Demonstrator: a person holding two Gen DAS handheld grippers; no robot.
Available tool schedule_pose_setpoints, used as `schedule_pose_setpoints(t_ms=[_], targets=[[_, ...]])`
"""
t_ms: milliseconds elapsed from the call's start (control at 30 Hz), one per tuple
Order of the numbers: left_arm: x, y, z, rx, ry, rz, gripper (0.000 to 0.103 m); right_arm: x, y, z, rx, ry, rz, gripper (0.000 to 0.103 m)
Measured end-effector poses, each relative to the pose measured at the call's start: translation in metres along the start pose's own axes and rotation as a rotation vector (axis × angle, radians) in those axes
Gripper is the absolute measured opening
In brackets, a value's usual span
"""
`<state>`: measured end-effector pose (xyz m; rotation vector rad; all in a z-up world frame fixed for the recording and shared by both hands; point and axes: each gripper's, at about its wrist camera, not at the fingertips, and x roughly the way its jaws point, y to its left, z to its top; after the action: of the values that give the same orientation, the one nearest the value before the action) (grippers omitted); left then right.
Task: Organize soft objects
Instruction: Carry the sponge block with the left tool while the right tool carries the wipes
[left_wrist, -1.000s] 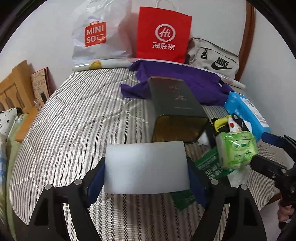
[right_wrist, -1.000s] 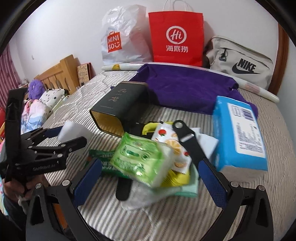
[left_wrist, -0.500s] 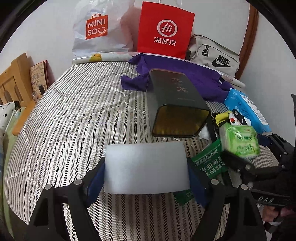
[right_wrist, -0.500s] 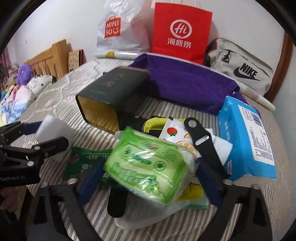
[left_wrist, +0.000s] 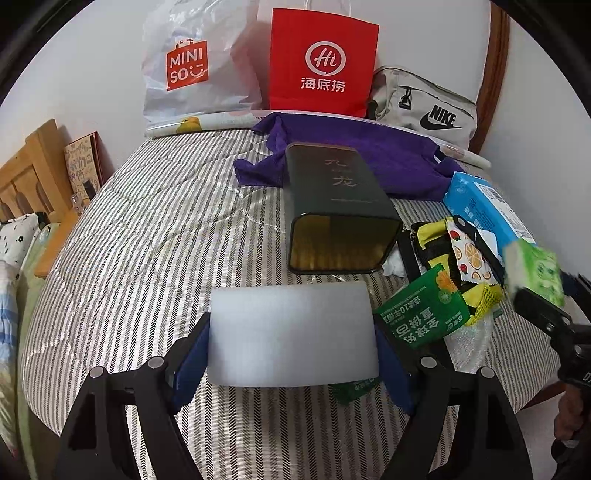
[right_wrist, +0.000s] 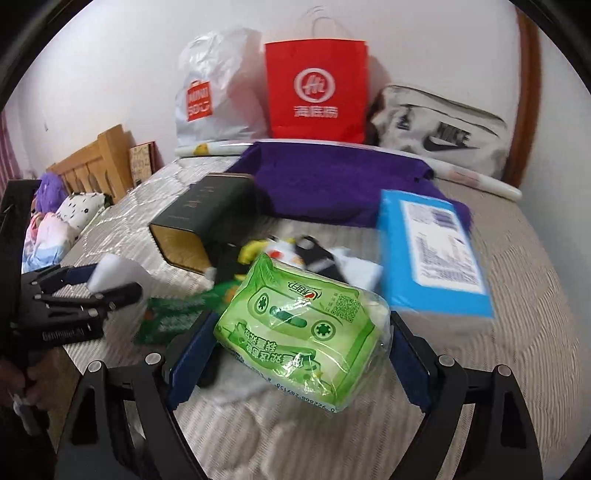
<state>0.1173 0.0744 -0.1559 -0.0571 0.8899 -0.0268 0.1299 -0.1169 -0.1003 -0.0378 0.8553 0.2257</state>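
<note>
- While we hold both tools over the striped bed (left_wrist: 140, 258), our left gripper (left_wrist: 293, 349) has its blue fingers (left_wrist: 188, 363) clamped on the short ends of a white foam block (left_wrist: 291, 334), which sits just in front of the dark green tin (left_wrist: 340, 206).
- We see the block's long axis running crosswise between the fingers, its broad face towards the camera.
- The tin lies on its side, long axis running away towards the red paper bag (left_wrist: 323, 61), its open gold mouth facing the block.
- Our right gripper (right_wrist: 295, 354) has its fingers (right_wrist: 188, 363) closed on a green tissue pack (right_wrist: 303, 328), held above the bed to the right of the tin; its long axis runs from finger to finger, tilted down to the right, with the printed face up.
- Right of the tin lie a green sachet (left_wrist: 423, 314), a yellow pouch (left_wrist: 443, 236) and a blue tissue pack (left_wrist: 487, 206).
- Behind the tin we see a purple cloth (left_wrist: 369, 155).
</note>
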Motion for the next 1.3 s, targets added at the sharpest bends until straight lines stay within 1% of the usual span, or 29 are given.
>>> schedule_pose_setpoints(t_ms=[133, 233, 333, 433, 600, 767, 833, 967, 1067, 1133, 1233, 1300], targets=[[0.002, -0.001, 0.0, -0.011, 0.012, 0.002, 0.079, -0.007, -0.029, -0.015, 0.043, 0.008, -0.044, 0.088], [0.002, -0.002, 0.0, -0.019, 0.021, 0.002, 0.079, -0.013, -0.049, -0.024, 0.077, 0.007, -0.051, 0.088], [0.003, -0.004, 0.001, -0.025, 0.038, -0.017, 0.079, -0.016, -0.065, -0.031, 0.091, 0.001, -0.071, 0.088], [0.002, -0.007, 0.003, -0.025, 0.042, -0.01, 0.079, -0.016, -0.079, -0.037, 0.1, 0.008, -0.088, 0.088], [0.001, -0.012, 0.01, -0.039, 0.065, -0.057, 0.079, -0.011, -0.101, -0.046, 0.137, 0.029, -0.065, 0.088], [0.0, -0.02, 0.016, -0.024, 0.082, -0.039, 0.08, -0.002, -0.11, -0.053, 0.155, 0.053, -0.045, 0.088], [-0.003, -0.021, 0.021, -0.029, 0.077, -0.055, 0.08, 0.002, -0.113, -0.054, 0.161, 0.064, -0.028, 0.088], [-0.009, -0.021, 0.034, -0.036, 0.068, -0.06, 0.08, 0.001, -0.115, -0.048, 0.155, 0.062, 0.009, 0.088], [-0.012, -0.02, 0.046, -0.044, 0.057, -0.051, 0.08, -0.008, -0.113, -0.038, 0.118, 0.048, 0.031, 0.088], [-0.013, -0.019, 0.056, -0.051, 0.049, -0.043, 0.08, -0.013, -0.11, -0.028, 0.093, 0.045, 0.048, 0.088], [-0.011, -0.017, 0.072, -0.051, 0.045, -0.033, 0.08, -0.024, -0.106, -0.01, 0.057, 0.013, 0.072, 0.088], [-0.008, -0.015, 0.085, -0.039, 0.05, -0.029, 0.08, -0.029, -0.103, 0.008, 0.03, -0.01, 0.085, 0.088]])
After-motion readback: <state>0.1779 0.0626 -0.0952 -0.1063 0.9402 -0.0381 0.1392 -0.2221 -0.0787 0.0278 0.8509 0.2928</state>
